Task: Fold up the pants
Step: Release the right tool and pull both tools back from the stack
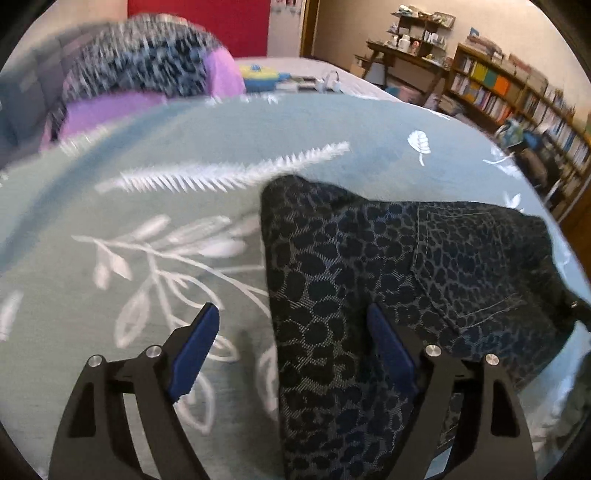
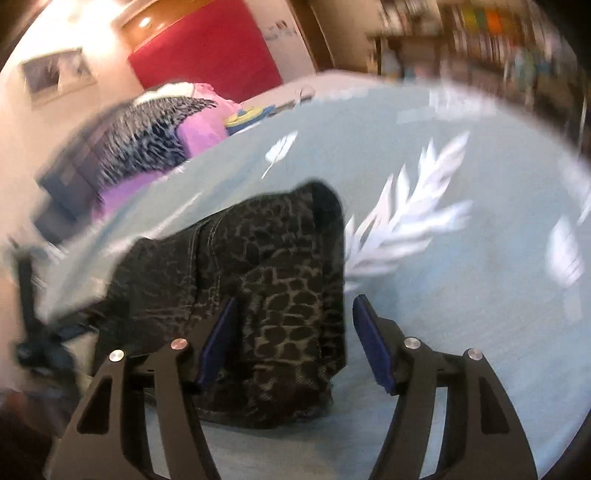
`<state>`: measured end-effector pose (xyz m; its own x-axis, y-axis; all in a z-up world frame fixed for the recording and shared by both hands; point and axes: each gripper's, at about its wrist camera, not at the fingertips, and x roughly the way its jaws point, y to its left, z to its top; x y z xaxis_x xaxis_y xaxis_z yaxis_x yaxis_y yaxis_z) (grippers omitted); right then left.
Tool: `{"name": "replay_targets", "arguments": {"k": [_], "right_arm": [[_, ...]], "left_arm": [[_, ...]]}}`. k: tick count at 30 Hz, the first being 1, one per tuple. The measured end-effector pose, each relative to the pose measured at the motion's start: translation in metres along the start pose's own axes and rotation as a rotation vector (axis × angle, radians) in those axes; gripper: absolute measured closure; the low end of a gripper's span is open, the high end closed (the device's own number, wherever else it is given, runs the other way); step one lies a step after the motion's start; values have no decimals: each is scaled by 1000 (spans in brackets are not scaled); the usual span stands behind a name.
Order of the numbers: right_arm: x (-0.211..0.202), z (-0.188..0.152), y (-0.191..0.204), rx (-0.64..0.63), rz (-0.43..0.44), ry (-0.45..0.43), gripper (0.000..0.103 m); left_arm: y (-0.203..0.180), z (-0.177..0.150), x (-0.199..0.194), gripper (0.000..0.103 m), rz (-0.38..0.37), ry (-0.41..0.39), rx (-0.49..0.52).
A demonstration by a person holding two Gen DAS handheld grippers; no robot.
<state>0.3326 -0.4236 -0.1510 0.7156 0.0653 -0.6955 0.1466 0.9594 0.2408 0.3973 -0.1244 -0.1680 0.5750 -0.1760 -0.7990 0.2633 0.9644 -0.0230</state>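
Left claw (image 1: 291, 332) stood spread, empty, straddling the left edge of the leopard-print pants (image 1: 388, 266); right claw (image 2: 295, 321) spread likewise over the pants' right edge; pants lay folded on the leaf-patterned bedspread (image 1: 147, 192).

The pants (image 1: 369, 295) run off the bottom edge; the far pile (image 2: 147, 144) is perhaps laundry, blurred.

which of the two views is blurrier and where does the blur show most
Right wrist view is blurrier: bookshelves, the leaf print and the pants edges all smear, and colours look warmer. Left wrist view is mostly sharp, with pants weave and pocket stitching crisp; only the far pile of clothes at top left streaks. Both bend straight lines, fisheye style.
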Motion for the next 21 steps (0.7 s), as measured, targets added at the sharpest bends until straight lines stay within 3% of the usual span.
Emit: {"name": "replay_targets", "arguments": {"k": [2,7,13,21], "right_arm": [[-8,1,10,-50,-71,-42,36],[-12,4,30,-85,20,-66,36],[23,-10,15,-32,33,43,36],[30,-15,4,-25,50,64,36]], "left_arm": [[-3,0,-10,21,46,-31,23],[-5,-2,-21,21,146,-49,42],[-10,-11,-8,20,170,-8,93],[-11,-14,-3,20,173,8,92]]}}
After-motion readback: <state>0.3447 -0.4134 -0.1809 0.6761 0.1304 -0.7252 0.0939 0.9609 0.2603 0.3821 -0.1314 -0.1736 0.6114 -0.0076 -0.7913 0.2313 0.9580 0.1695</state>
